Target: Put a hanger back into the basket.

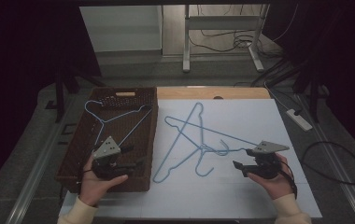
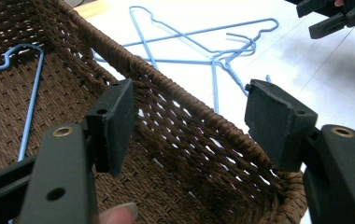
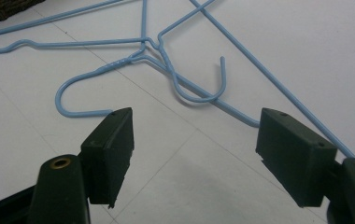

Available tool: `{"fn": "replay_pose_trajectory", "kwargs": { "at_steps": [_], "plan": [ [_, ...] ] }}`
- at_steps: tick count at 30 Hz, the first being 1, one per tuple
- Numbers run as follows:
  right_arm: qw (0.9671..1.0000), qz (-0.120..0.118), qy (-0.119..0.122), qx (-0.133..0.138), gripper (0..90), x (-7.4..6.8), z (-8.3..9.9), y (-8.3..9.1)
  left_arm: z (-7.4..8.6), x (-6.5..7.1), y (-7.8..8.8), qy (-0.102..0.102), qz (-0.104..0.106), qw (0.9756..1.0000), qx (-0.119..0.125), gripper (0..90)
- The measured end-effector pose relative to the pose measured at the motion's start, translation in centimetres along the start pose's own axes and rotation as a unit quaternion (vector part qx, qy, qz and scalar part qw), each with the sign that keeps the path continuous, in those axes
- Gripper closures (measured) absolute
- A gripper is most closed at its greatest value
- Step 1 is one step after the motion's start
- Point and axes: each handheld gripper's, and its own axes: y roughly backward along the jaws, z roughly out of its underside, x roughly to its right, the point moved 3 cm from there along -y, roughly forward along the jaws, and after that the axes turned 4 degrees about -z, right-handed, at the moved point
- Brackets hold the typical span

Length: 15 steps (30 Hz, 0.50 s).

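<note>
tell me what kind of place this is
Probably a lab or workshop bench set up for recording handling work. A white board covers the table, hand-held grippers work over it, and behind it a metal desk frame stands on bare floor among loose cables and a power strip.

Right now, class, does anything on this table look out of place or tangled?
Yes. Two blue hangers lie crossed on the white board, hooks interlocked, while a third hanger lies in the wicker basket.

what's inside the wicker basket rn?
One blue wire hanger lies on the floor of the brown basket. The left gripper, jaws open and empty, hangs over the near end and covers part of the floor there, so anything under it is hidden.
</note>
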Motion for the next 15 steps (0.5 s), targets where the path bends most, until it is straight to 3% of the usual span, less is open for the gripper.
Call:
{"fn": "replay_pose_trajectory", "kwargs": {
  "at_steps": [8, 15],
  "plan": [
    [0.9996, -0.008, 0.006, -0.028, 31.7, 0.0, -1.4, -1.0, 0.2, 0.0, 0.0, -0.002, -0.001, 1.0, -0.002, 34.6],
    [0.9968, -0.033, 0.022, -0.07, 36.6, 0.0, -4.2, -3.2, 0.3, 0.2, -0.1, -0.002, -0.004, 1.0, -0.005, 34.5]
  ]
}}
